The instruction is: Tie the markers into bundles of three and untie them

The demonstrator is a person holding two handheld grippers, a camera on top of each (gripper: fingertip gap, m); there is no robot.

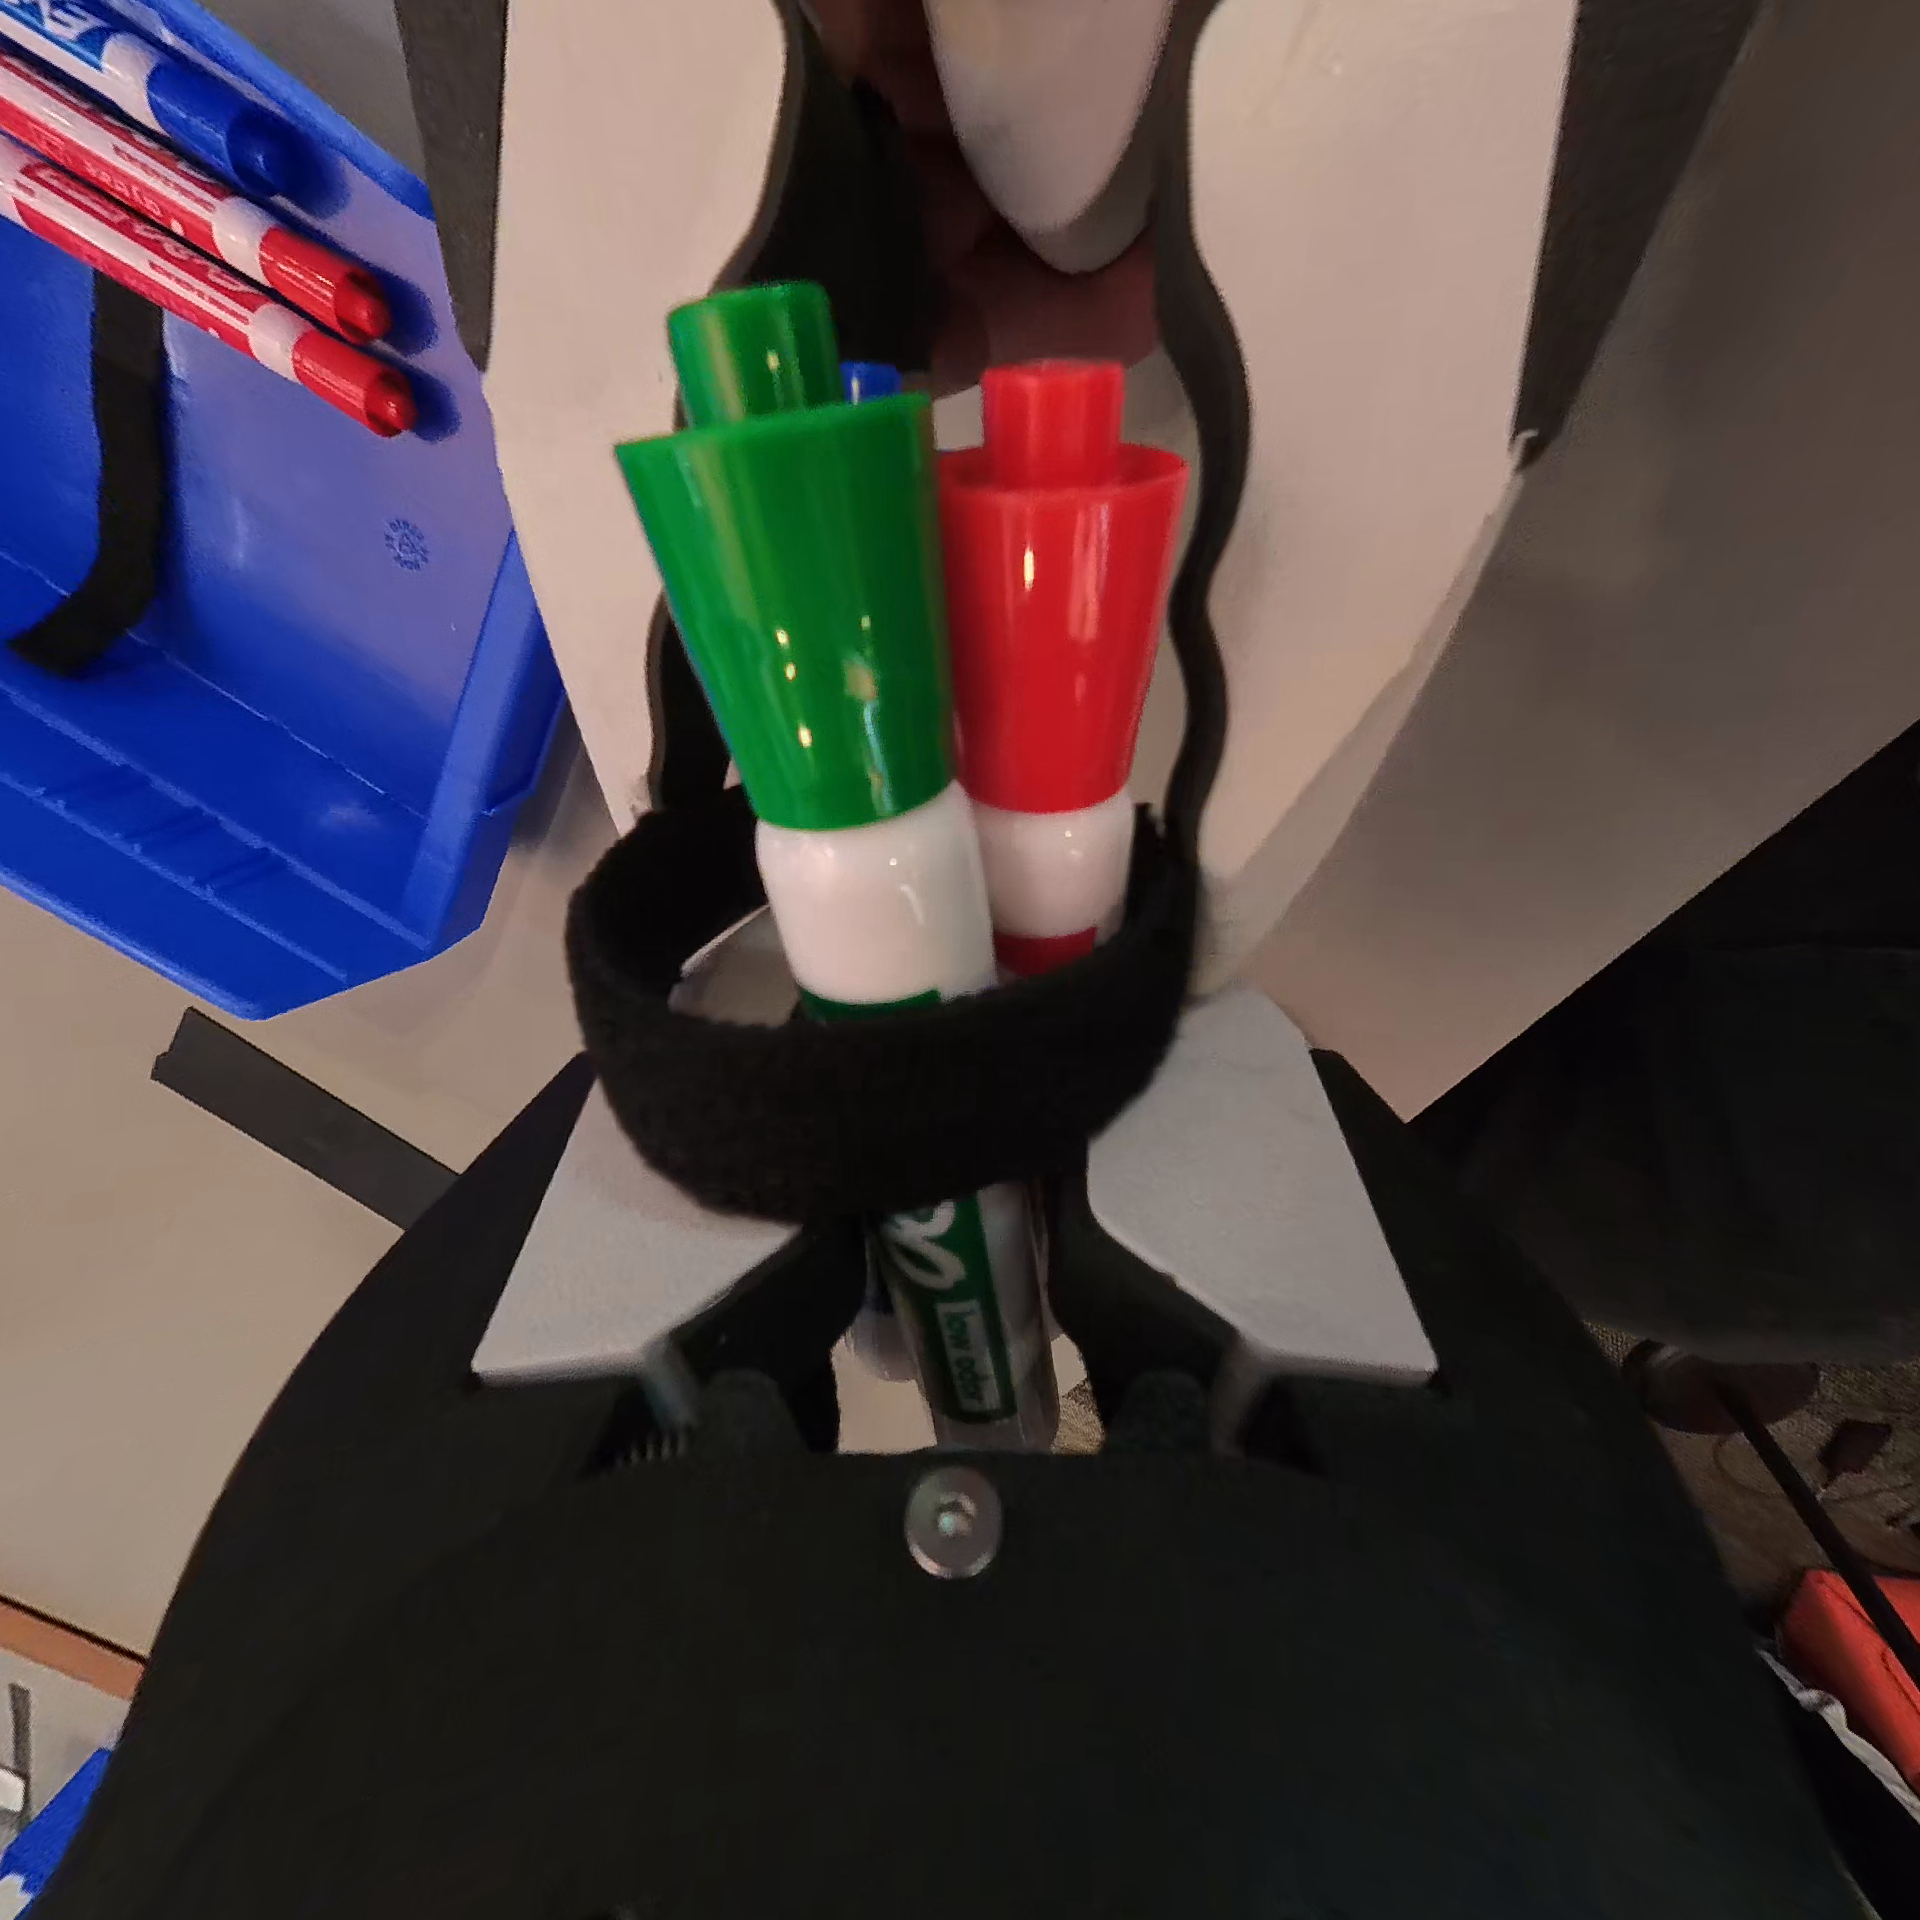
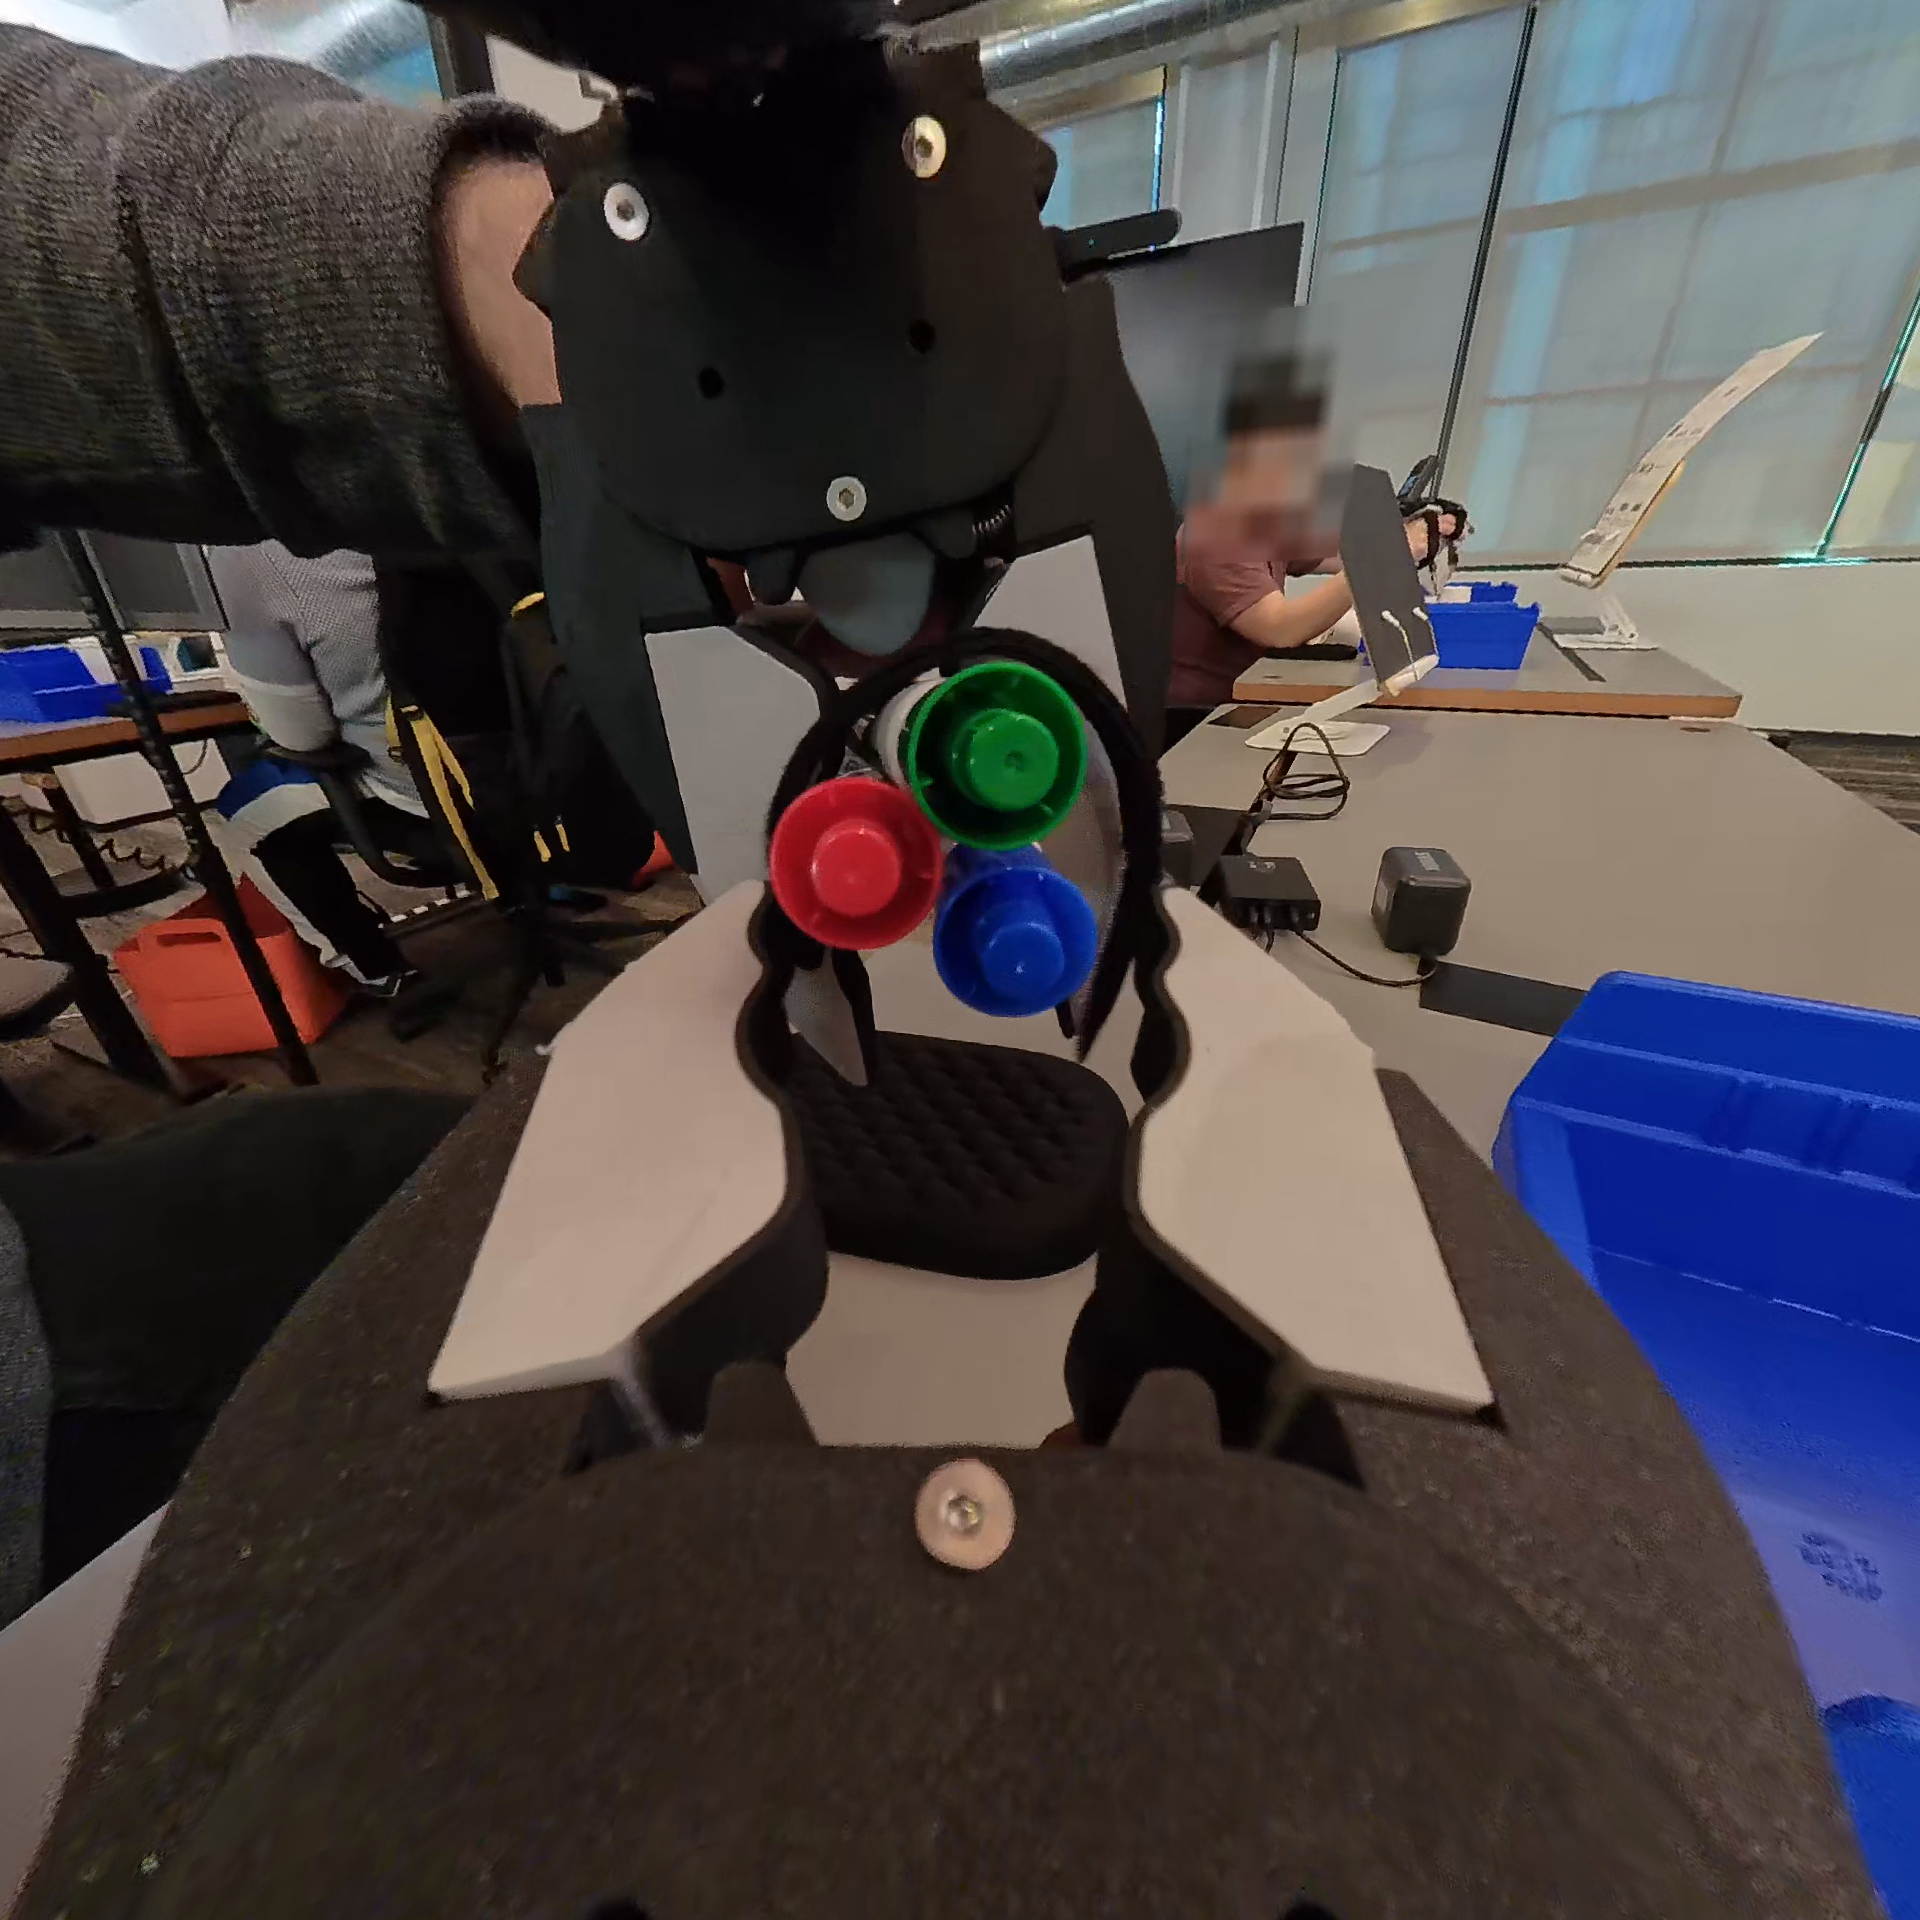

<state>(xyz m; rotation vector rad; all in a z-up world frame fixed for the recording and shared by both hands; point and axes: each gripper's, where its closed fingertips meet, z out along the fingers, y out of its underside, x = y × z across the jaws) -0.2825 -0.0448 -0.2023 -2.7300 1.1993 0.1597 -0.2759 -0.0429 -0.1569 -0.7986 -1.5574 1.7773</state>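
My left gripper (image 1: 951, 1195) is shut on a bundle of three markers: green (image 1: 800, 623), red (image 1: 1060, 623) and blue (image 1: 868, 379), which is mostly hidden. A black hook-and-loop strap (image 1: 862, 1101) loops loosely around them just below the caps. My right gripper (image 2: 956, 914) is open, with a finger on each side of the cap ends. The right wrist view shows the green (image 2: 997, 753), red (image 2: 857, 862) and blue (image 2: 1013, 930) caps end on, the strap (image 2: 1127, 790) arching round them, and the left gripper (image 2: 883, 727) behind. The right gripper's white fingers (image 1: 623, 416) also fill the top of the left wrist view.
A blue bin (image 1: 260, 727) at the left holds red and blue markers (image 1: 260, 249) and another black strap (image 1: 114, 520). The bin (image 2: 1714, 1195) is at the right in the right wrist view. Chargers (image 2: 1418, 899) lie on the grey table (image 2: 1610, 810). A person's grey sleeve (image 2: 208, 312) is at the upper left. Tip to tip, the grippers are about 4 centimetres apart.
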